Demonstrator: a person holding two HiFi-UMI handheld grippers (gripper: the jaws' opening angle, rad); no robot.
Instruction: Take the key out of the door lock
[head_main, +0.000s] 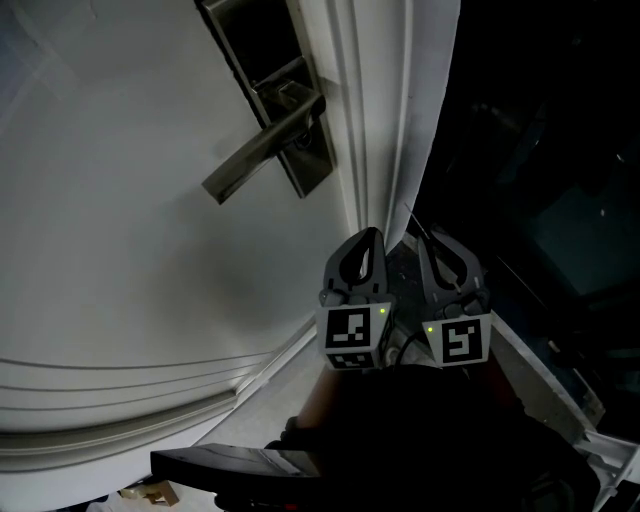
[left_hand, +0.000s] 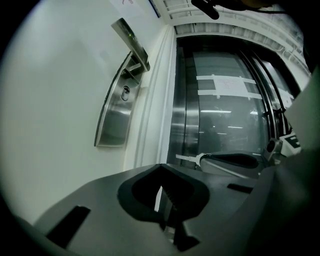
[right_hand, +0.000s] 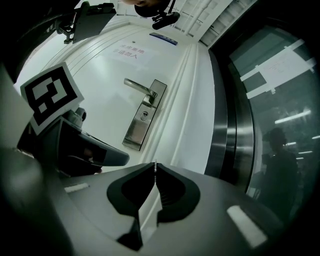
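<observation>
The left gripper (left_hand: 160, 170) has its jaws pressed together at the tips, with nothing between them; the right gripper (right_hand: 155, 167) is closed the same way and holds nothing. In the head view the two are held side by side, nearly touching, marker cubes towards the person and jaws pointing at the moulded edge of the white door (head_main: 130, 250); both sit low, well apart from the lock.

The metal handle (right_hand: 137, 85) sticks out from the upper part of a long lock plate (right_hand: 134, 136); the keyhole (left_hand: 125, 92) is in the plate just below the handle. The key is too small to make out in any view; only a round cylinder shows at the keyhole.

The door frame (head_main: 375, 120) runs beside the plate; beyond it, on the right, stands a dark glass panel (right_hand: 270, 125) in metal strips, with taped paper on it. A printed notice (right_hand: 129, 51) is stuck on the door above the handle. Nothing lies between the grippers and the lock plate.
</observation>
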